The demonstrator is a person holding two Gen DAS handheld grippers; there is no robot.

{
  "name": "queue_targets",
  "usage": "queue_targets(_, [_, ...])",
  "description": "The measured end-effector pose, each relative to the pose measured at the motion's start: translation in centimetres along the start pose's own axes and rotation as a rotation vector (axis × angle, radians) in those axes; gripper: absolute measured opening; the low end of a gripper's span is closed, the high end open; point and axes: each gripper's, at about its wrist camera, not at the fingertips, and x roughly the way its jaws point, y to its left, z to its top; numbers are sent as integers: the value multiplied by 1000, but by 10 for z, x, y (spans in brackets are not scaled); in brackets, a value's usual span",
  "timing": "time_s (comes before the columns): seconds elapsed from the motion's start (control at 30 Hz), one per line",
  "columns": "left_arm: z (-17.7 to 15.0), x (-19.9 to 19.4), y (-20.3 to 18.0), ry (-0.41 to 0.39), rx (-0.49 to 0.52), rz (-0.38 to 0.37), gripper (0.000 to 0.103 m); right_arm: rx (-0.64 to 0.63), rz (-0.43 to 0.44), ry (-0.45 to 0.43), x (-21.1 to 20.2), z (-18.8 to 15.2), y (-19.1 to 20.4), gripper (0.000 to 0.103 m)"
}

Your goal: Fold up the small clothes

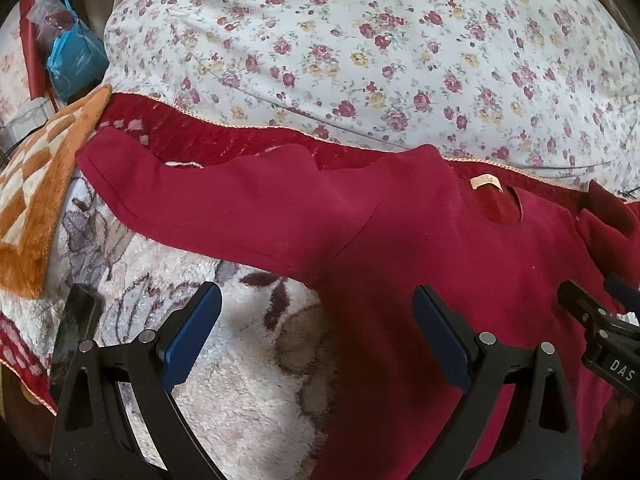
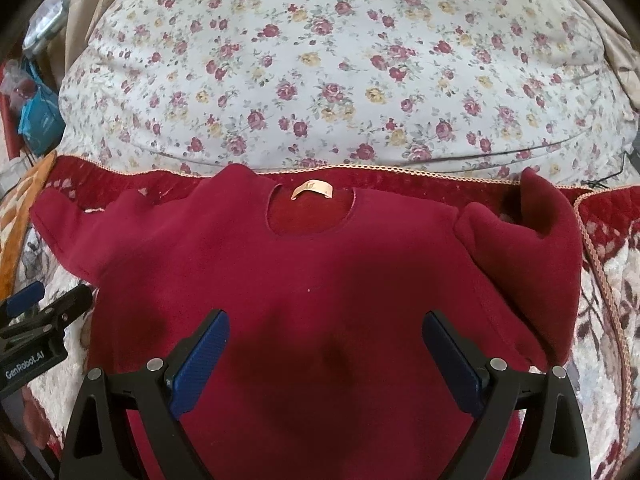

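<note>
Behind red sweater (image 2: pixel 320 272) — floral pillow (image 2: pixel 340 72), orange checkered mat (image 1: pixel 36 200)

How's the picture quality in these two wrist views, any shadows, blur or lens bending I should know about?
Left wrist view: strong fisheye curving, dark corners; the open left claw casts a shadow on the red sweater; daylight is soft, without glare. Right wrist view: same bending; the floral duvet bulges; a dark shadow patch lies on the sweater between the open right claw fingers; focus is reasonably sharp.
</note>
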Motion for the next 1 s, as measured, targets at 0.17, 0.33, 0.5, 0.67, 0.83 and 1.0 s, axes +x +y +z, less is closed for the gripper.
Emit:
queue_targets(0.17, [2,3,7,5,-10,16,96,7,11,14,3,-1,0,96])
queue_targets(0.33, [4,8,23,10,-30,33,96,-11,24,25,6,-2,6,96])
queue_targets(0.5, [16,22,63,11,-108,108,96,-28,44,37,6,-4,10,96])
queue_targets(0.67, [36,49,128,17,-245,245,96,-6,77,43,6,-3,7,96])
queue_targets(0.83, [47,82,189,41,-392,401,96,-6,110,78,13,-5,9,96])
queue_targets(1.0, [55,119,218,83,-448,450,96,8,142,111,19,-5,7,96])
